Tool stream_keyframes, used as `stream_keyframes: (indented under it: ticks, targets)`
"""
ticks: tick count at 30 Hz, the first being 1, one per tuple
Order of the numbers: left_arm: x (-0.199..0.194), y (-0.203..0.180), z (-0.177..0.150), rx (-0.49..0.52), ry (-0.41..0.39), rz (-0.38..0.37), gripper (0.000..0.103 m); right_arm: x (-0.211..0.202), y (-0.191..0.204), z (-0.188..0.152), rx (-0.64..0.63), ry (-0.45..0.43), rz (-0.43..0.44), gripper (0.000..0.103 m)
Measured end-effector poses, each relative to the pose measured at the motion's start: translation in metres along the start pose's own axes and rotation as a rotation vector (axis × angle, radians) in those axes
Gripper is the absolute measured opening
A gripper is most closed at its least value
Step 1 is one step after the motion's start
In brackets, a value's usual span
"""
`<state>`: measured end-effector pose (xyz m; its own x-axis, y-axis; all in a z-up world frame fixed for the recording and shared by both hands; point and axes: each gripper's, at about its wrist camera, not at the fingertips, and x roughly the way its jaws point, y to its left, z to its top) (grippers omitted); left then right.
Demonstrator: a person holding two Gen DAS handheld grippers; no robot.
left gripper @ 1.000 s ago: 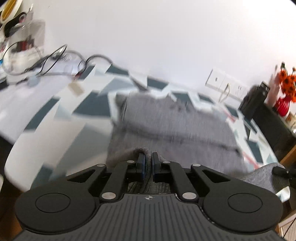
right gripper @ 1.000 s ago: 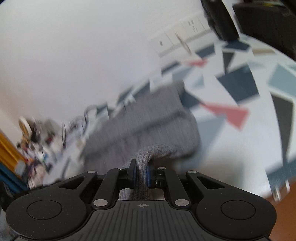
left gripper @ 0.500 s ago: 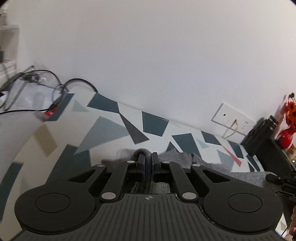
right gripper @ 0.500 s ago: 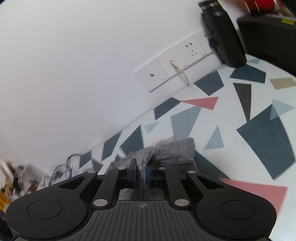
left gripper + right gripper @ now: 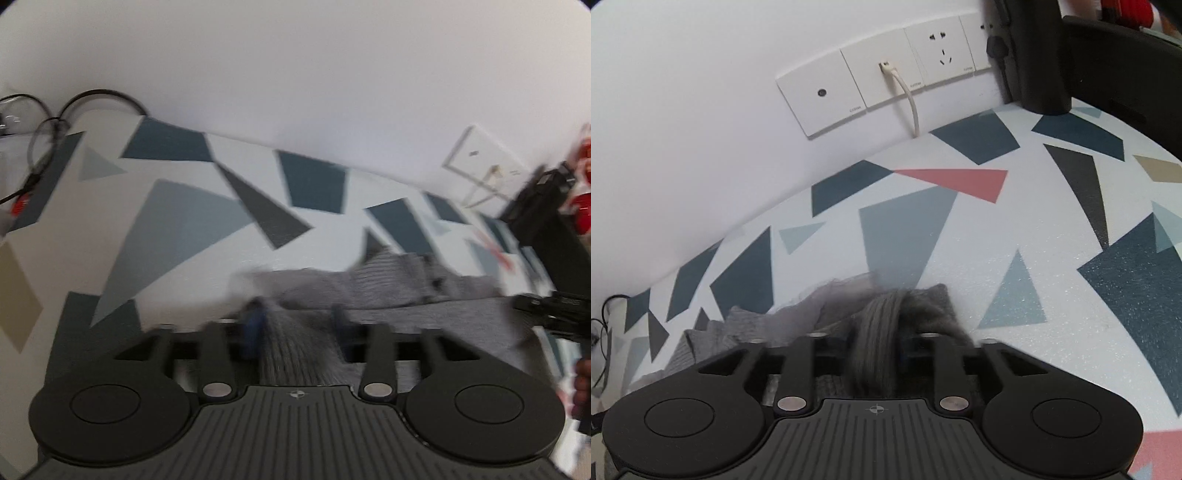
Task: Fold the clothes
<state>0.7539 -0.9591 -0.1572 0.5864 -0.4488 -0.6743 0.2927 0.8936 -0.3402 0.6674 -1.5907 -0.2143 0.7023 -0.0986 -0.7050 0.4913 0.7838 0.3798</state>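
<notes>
The main risk now is that the fold does not stay. Both grippers are letting go of the grey knitted garment [image 5: 388, 288] at the same moment, and if one edge slips out before the other, the top layer can land crooked or slide back off the layer under it. The knit looks soft and thick, so in my judgement it may also spring open a little, or catch on a pad when the tool pulls away. A pull-back that drags low over the cloth would spoil the edge.

The left gripper [image 5: 295, 325] has its jaws opening; a ridge of the grey cloth is between them, and the pads no longer seem to press on it, although this view is blurred. The right gripper [image 5: 875, 336] has its jaws opening too, with a bunched fold of the same cloth between them and a gap on each side.

The garment lies on the patterned table [image 5: 1052, 258], near the wall. In the left wrist view it spreads from 6 o'clock toward 3 o'clock; in the right wrist view it sits at 6 to 8 o'clock.

Both tools point forward and steeply down at the table, toward the wall with the socket panel [image 5: 886, 92]. In the left wrist view the right gripper shows at 3 o'clock, with fingers of the person's hand [image 5: 581, 387] below it.
</notes>
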Motion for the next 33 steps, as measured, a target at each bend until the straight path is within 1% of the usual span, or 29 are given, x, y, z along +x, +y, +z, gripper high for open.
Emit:
stream_keyframes:
  ticks: [1,2,4,6,9,10,11,13,14,16,17,20,23,25,26,27,29,30,31,32,33]
  targets:
    - [-0.011,-0.004,0.000,0.023,-0.032,0.016,0.072,-0.010,0.003,-0.001,0.008,-0.029,-0.018,0.071]
    - [-0.022,-0.008,-0.001,0.048,-0.065,0.033,0.076,-0.023,0.005,-0.004,0.012,-0.075,-0.039,0.081]
    - [-0.040,-0.015,-0.006,0.098,-0.106,0.052,0.078,-0.046,0.010,-0.008,0.002,-0.137,-0.053,0.087]
    - [-0.052,-0.021,-0.013,0.132,-0.107,0.044,0.078,-0.061,0.017,-0.015,-0.024,-0.138,-0.036,0.087]
    - [-0.055,-0.034,-0.025,0.181,-0.033,0.008,0.077,-0.063,0.035,-0.033,-0.143,-0.039,-0.003,0.087]
    - [-0.055,-0.039,-0.030,0.195,-0.009,0.001,0.075,-0.060,0.043,-0.041,-0.213,-0.002,-0.002,0.087]
    - [-0.054,-0.043,-0.035,0.203,0.010,0.003,0.073,-0.056,0.050,-0.049,-0.282,0.021,-0.006,0.087]
    - [-0.047,-0.052,-0.043,0.222,0.057,-0.004,0.072,-0.044,0.061,-0.062,-0.394,0.055,-0.027,0.087]
    - [-0.042,-0.056,-0.046,0.232,0.080,-0.005,0.071,-0.036,0.063,-0.066,-0.422,0.083,-0.038,0.086]
    - [-0.030,-0.060,-0.050,0.254,0.104,0.019,0.071,-0.024,0.065,-0.071,-0.423,0.127,-0.050,0.086]
    - [-0.023,-0.062,-0.049,0.262,0.108,0.032,0.071,-0.020,0.064,-0.071,-0.416,0.126,-0.054,0.088]
    - [-0.006,-0.066,-0.040,0.272,0.093,0.067,0.071,-0.010,0.070,-0.062,-0.436,0.106,-0.051,0.089]
    - [0.017,-0.069,-0.020,0.286,0.069,0.113,0.071,0.009,0.077,-0.044,-0.468,0.098,-0.026,0.089]
    - [0.031,-0.064,-0.001,0.264,0.030,0.150,0.071,0.023,0.081,-0.026,-0.468,0.063,-0.004,0.087]
    - [0.036,-0.059,0.011,0.234,0.001,0.176,0.071,0.030,0.082,-0.015,-0.451,0.035,0.006,0.084]
    - [0.036,-0.055,0.022,0.196,-0.030,0.204,0.071,0.035,0.082,-0.004,-0.413,-0.005,0.015,0.084]
    - [0.031,-0.046,0.039,0.127,-0.082,0.251,0.071,0.036,0.077,0.018,-0.316,-0.086,0.015,0.085]
    - [0.026,-0.042,0.045,0.097,-0.095,0.262,0.074,0.035,0.074,0.026,-0.277,-0.102,0.015,0.086]
    - [0.020,-0.038,0.049,0.073,-0.090,0.254,0.075,0.033,0.070,0.033,-0.247,-0.105,0.025,0.087]
    - [0.015,-0.035,0.050,0.057,-0.076,0.245,0.081,0.030,0.065,0.037,-0.222,-0.104,0.040,0.092]
    - [0.011,-0.034,0.046,0.055,-0.047,0.233,0.088,0.026,0.059,0.039,-0.204,-0.099,0.054,0.095]
